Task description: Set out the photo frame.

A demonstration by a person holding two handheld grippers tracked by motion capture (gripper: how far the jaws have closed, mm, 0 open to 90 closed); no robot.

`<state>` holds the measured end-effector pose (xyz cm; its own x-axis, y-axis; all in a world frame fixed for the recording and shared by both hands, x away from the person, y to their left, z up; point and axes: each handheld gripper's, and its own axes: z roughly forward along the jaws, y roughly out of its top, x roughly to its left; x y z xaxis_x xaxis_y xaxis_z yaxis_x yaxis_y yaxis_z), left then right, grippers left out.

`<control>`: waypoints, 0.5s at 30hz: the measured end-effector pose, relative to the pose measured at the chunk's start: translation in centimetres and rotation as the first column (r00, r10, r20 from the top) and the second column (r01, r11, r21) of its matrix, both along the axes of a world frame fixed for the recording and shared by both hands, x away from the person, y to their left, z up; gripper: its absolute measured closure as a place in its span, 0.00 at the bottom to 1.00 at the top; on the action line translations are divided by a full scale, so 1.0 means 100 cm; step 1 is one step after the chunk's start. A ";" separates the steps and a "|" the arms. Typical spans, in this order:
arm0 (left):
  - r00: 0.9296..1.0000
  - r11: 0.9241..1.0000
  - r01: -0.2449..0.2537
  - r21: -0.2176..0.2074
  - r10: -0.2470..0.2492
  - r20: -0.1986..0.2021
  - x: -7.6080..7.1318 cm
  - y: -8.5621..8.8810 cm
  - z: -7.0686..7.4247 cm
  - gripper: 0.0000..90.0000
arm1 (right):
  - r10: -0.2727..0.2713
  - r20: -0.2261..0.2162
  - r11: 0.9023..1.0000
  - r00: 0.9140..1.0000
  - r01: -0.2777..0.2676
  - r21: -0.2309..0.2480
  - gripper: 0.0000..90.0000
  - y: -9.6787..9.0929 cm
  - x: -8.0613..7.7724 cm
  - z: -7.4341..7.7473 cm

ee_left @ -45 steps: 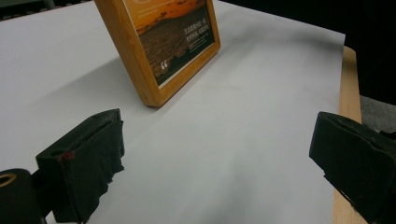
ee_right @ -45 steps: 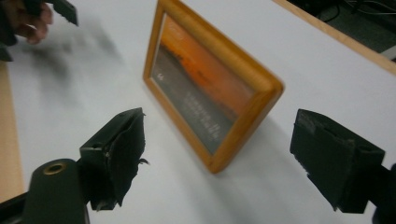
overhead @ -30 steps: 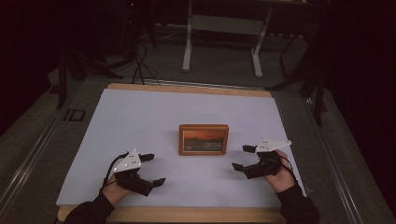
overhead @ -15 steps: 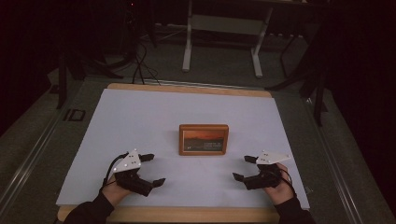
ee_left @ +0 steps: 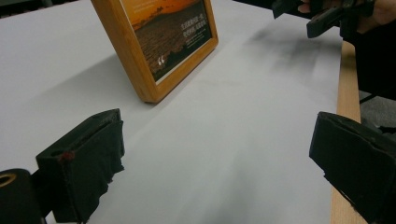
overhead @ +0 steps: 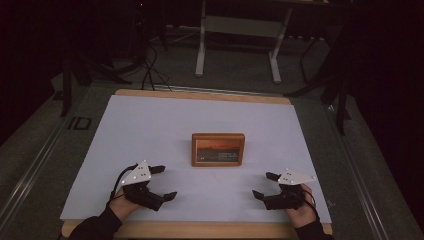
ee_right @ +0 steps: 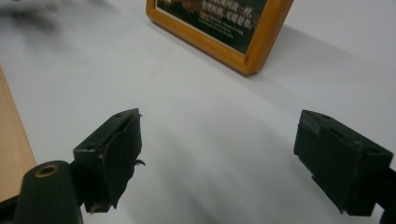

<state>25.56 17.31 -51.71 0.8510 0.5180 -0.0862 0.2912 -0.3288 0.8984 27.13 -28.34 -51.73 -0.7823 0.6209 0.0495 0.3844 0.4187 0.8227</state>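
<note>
Two grippers are held low over the near part of a white sheet (overhead: 150, 130) that covers a wooden table (overhead: 200, 95). Between them and a little farther from the person, a wooden picture frame (overhead: 218, 149) is seen near the middle of the sheet, showing an orange sunset picture with pale lettering. Whether the frame lies flat or leans back cannot be told from the high view; in the gripper views its lower edge is seen to rest on the sheet.

The left gripper (overhead: 162, 182) is held in the person's left hand (overhead: 122, 205), near the front left of the sheet, with its jaws spread wide and nothing between them. In the left gripper view the frame (ee_left: 161, 42) is seen ahead and apart from the jaws, and the right gripper (ee_left: 322, 14) is seen farther off at the upper right.

The right gripper (overhead: 264, 185) is held in the right hand (overhead: 300, 212), near the front right, its jaws likewise spread and empty. In the right gripper view the frame (ee_right: 261, 44) is seen ahead, well apart from the jaws, and the table's bare wooden edge (ee_right: 11, 158) is seen at the left.
</note>
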 end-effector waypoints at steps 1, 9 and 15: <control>1.000 1.000 0.000 0.001 0.000 -0.002 0.000 0.000 -0.001 0.04 | -0.003 -0.004 1.000 1.000 0.003 -0.008 0.16 0.000 -0.001 -0.001; 1.000 1.000 0.010 0.016 -0.010 0.000 -0.001 -0.002 -0.003 0.04 | -0.005 -0.011 1.000 1.000 0.005 -0.011 0.17 -0.003 0.002 -0.005; 1.000 1.000 0.014 0.020 -0.014 -0.007 -0.001 -0.003 -0.005 0.04 | 0.002 -0.012 1.000 1.000 -0.003 -0.013 0.17 -0.002 0.003 -0.007</control>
